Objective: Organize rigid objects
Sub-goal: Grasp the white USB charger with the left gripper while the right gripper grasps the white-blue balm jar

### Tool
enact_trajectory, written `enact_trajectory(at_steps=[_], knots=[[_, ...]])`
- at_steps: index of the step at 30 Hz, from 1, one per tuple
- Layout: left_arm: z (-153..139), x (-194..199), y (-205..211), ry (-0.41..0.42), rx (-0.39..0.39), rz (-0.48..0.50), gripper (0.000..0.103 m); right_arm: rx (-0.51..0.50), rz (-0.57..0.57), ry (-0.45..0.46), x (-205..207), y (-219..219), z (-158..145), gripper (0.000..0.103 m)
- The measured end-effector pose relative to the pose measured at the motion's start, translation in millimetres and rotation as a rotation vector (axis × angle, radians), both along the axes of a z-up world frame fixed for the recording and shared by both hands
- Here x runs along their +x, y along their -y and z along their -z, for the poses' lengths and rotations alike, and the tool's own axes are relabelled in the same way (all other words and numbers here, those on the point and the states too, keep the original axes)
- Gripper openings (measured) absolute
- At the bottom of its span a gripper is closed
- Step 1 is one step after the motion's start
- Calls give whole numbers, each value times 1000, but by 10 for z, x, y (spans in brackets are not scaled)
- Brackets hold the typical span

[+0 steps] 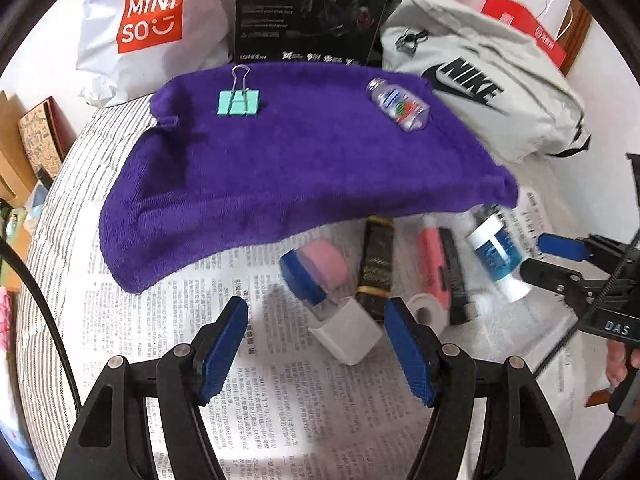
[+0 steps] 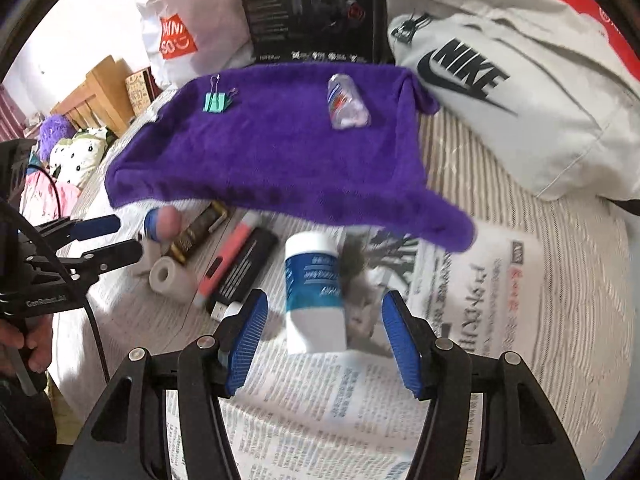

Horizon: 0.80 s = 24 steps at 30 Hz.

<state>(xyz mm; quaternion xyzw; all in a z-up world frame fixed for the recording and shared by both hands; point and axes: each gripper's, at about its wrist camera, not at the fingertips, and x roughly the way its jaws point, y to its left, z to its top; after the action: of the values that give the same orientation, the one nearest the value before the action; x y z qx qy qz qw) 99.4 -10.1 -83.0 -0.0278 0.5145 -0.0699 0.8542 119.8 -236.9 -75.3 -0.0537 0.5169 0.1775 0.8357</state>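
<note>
A purple towel (image 1: 304, 168) lies on the bed with a green binder clip (image 1: 239, 102) and a small clear bottle (image 1: 400, 105) on it. On the newspaper (image 1: 280, 400) in front lie a white and blue bottle (image 2: 314, 292), a pink-capped jar (image 1: 316, 268), a white cup (image 1: 346, 332), a black and gold tube (image 1: 376, 264), a pink marker (image 1: 430, 256), a black lighter (image 1: 454, 276) and a tape roll (image 1: 426, 312). My left gripper (image 1: 316, 348) is open just before the white cup. My right gripper (image 2: 324, 340) is open around the white and blue bottle.
A Miniso bag (image 1: 152, 24), a black box (image 1: 312, 12) and a grey Nike bag (image 1: 480, 88) stand behind the towel. Red paper bags (image 1: 528, 24) are at the back right. Striped bedding (image 2: 560, 280) surrounds the newspaper.
</note>
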Motion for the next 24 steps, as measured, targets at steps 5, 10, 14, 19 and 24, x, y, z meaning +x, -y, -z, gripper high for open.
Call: enact_trajectory(at_steps=[5,10,14,19,24], knots=[[30,-71,-84,1,5,-18,72,-37,-10,-3,45,-101,124,59],[13,-123,-165,21,35,-27,72,-92,-17,17,125,-184,224,56],[3,-143,-160,30,57,-26,71,-94,-20,10,169,-229,318,43],[36,-112,-80,21,60,-7,71,-91,-14,39,136,-257,390,36],[121,-129,-75,12,82,-1,70,-53,2,31,141,-186,399,36]])
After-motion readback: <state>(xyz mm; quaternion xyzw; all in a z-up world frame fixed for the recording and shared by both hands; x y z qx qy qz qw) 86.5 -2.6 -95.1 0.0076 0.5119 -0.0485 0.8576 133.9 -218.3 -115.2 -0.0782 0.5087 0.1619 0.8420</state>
